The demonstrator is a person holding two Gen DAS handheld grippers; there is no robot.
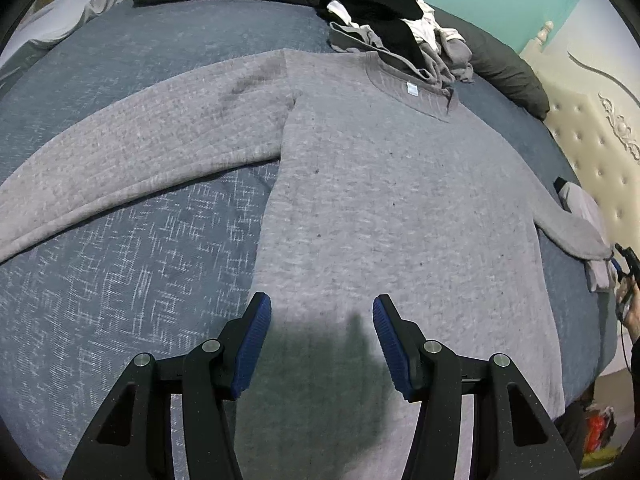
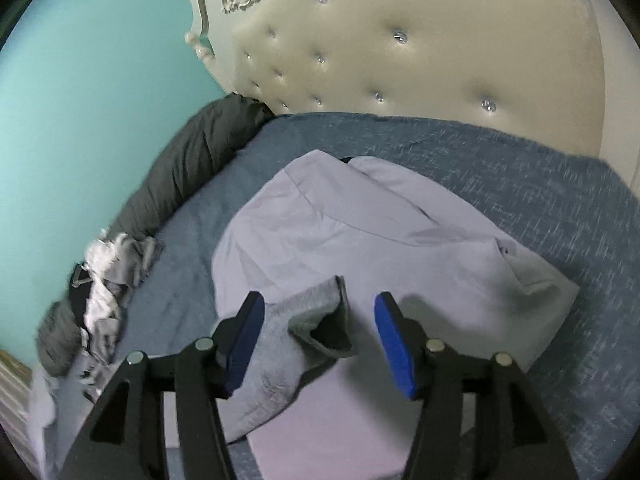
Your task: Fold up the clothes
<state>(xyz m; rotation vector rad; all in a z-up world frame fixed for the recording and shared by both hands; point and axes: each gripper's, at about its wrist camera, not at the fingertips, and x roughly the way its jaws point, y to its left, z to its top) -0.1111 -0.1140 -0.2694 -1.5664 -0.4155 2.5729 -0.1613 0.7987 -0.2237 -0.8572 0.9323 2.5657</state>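
Straight ahead of our left gripper (image 1: 322, 344), jaws apart and empty, the grey sweater (image 1: 380, 208) lies flat on the bed (image 1: 120, 260), its long axis running away from us, hem nearest. Just before our right gripper (image 2: 320, 340), also apart, lies the sweater's right cuff (image 2: 320, 320) on a pale folded garment (image 2: 360, 232).

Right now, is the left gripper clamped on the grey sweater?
No, the left gripper hangs open above the grey sweater, its blue pads spread apart with nothing between them.
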